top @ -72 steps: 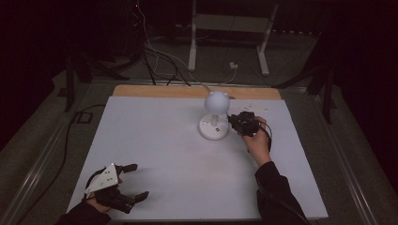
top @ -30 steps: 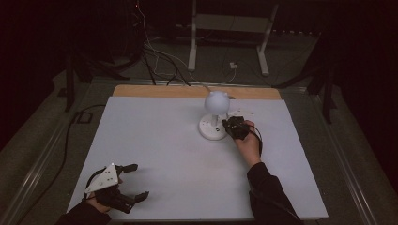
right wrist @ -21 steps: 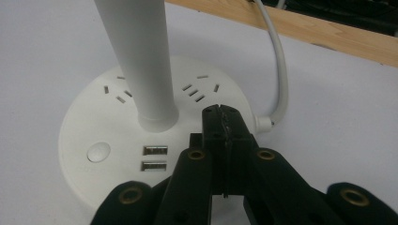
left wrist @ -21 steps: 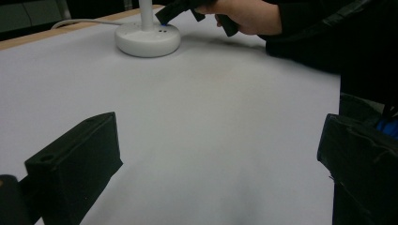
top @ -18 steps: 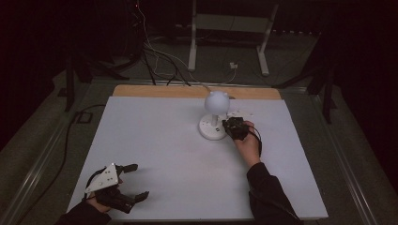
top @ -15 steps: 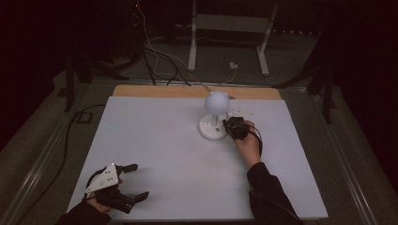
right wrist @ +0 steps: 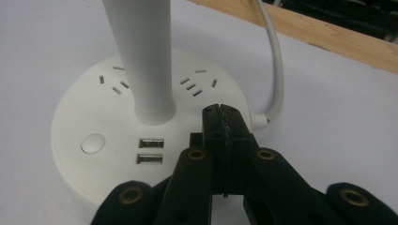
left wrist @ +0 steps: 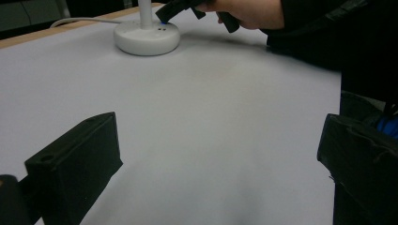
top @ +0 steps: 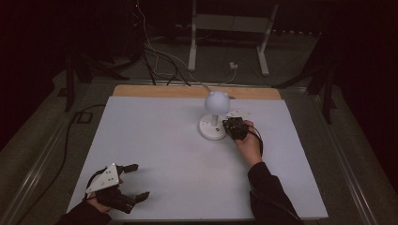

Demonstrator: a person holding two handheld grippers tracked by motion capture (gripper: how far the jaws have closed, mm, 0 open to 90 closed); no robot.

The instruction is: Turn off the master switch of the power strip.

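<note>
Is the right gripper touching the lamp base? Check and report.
Touching. In the right gripper view the shut tips of the right gripper rest on the top of the lamp base, beside the stem, with no gap visible.

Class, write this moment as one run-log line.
right gripper: shut, tips over lamp base | left gripper: open, empty, near table front edge

Black right gripper [right wrist: 220, 117] with brass-ringed screw holes; left gripper [top: 133, 183] bears a grey plate; dark sleeves.

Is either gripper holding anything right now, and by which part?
Nothing is held. The right gripper is shut with nothing between its jaws, tips over the lamp base. The left gripper is open over bare table.
</note>
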